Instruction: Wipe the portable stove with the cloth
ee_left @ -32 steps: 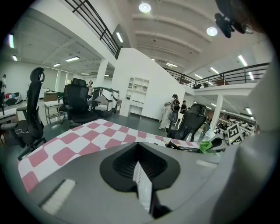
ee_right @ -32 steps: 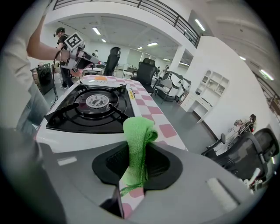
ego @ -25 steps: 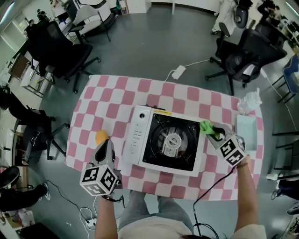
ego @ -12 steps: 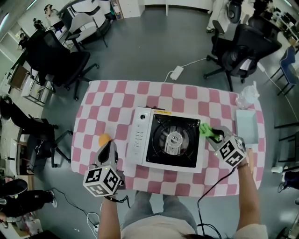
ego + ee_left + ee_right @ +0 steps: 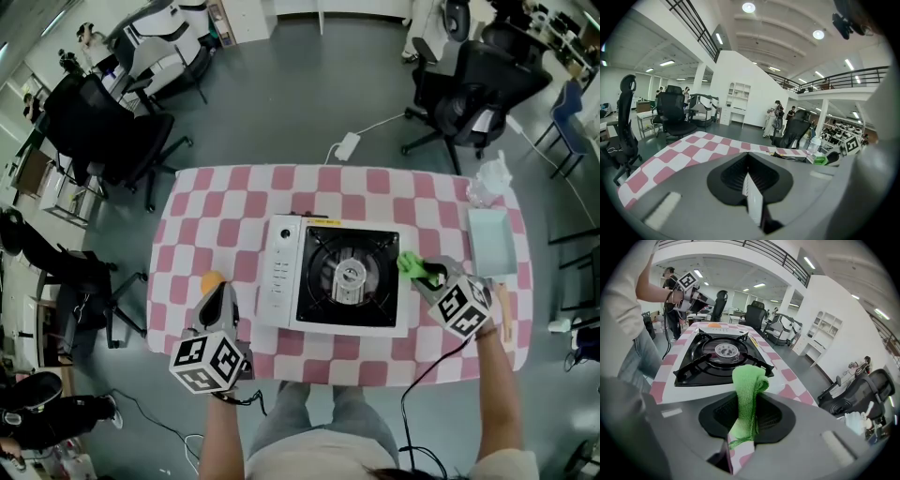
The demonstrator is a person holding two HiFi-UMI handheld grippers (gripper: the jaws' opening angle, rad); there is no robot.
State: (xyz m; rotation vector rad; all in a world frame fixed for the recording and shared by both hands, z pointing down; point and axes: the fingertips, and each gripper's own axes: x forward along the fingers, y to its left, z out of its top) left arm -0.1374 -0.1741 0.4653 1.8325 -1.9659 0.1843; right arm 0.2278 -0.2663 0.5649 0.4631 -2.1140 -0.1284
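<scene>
The portable stove (image 5: 281, 272) is white with a black burner top and sits mid-table on the pink-and-white checked cloth (image 5: 197, 211). My right gripper (image 5: 427, 274) is at the stove's right edge, shut on a bunched green cloth (image 5: 410, 263). In the right gripper view the cloth (image 5: 747, 385) sticks up from between the jaws of the right gripper (image 5: 744, 416), just short of the stove (image 5: 717, 357). My left gripper (image 5: 217, 302) rests left of the stove. In the left gripper view it (image 5: 749, 168) is shut with nothing in it.
An orange object (image 5: 212, 279) lies just beyond the left gripper. A pale blue box (image 5: 492, 242) and a clear plastic bag (image 5: 487, 183) sit at the table's right end. Office chairs (image 5: 469, 89) stand around, and a power strip (image 5: 345, 146) lies on the floor.
The head view has shifted slightly. Both grippers keep the same places relative to the stove, and the cloth stays at its right edge.
</scene>
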